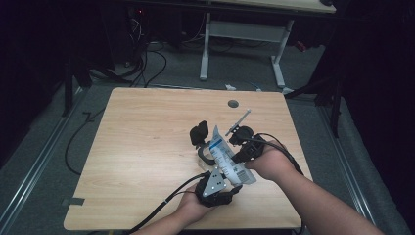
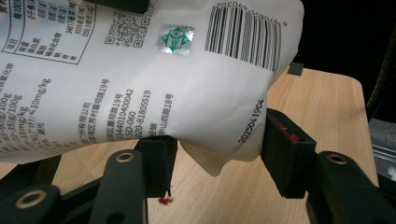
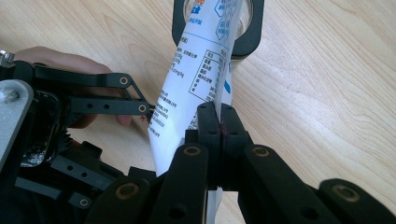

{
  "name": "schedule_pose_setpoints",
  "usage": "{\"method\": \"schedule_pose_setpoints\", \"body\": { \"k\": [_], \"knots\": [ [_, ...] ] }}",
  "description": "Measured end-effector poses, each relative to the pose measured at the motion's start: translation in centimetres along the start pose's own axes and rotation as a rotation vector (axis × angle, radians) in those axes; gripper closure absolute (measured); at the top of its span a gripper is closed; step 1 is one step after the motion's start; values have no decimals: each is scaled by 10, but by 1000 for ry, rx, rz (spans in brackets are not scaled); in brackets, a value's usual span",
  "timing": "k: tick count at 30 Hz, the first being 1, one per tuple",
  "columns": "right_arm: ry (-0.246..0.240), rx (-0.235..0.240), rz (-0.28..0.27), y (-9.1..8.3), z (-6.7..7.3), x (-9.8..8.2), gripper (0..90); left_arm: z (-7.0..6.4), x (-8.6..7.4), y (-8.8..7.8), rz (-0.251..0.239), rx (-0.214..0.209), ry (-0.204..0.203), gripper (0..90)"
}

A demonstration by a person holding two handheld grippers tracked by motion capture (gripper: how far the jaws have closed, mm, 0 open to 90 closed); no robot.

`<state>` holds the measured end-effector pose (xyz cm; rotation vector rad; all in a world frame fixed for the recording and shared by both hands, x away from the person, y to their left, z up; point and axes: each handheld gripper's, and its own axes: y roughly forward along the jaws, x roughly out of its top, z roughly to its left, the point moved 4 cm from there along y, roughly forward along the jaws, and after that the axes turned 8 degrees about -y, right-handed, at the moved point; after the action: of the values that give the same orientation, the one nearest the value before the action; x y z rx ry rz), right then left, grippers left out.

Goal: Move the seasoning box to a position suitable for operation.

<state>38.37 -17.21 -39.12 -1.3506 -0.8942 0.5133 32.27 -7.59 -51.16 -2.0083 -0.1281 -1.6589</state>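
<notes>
Pouch [image 1: 227,159] is the reference: white printed bag, held up off the bench [image 1: 147,147] between both tools, near the bench's front edge.

Right hand-held gripper [image 3: 219,130]: jaws pressed together, clamped on the pouch's thin side edge. In the high view it sits on the pouch's right side [image 1: 243,155].

Left hand-held gripper [image 2: 217,154]: jaws apart, straddling the pouch's lower corner by the barcode and date code. Right pad touches the bag's edge, left pad is at the bag's underside; can't tell whether it presses, so not a firm clamp. In the high view it's at the pouch's near end [image 1: 215,188].

Black ring-shaped holder [image 3: 218,28] lies on the bench just behind the pouch's far end. Thin white stick [image 1: 239,121] lies beyond the pouch, to the far right.
</notes>
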Motion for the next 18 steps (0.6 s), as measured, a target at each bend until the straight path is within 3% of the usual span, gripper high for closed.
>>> {"method": "schedule_pose_setpoints", "body": {
  "k": [13,14,18],
  "knots": [
    [10,-7,0,0,-2,2,900,0,1,0,-9,4,0,490],
    [-12,-11,-5,0,-4,2,900,0,2,0,-10,6,-2,495],
    [-9,-15,-8,-2,-3,5,900,2,3,-1,-18,9,-11,509]
  ]
}}
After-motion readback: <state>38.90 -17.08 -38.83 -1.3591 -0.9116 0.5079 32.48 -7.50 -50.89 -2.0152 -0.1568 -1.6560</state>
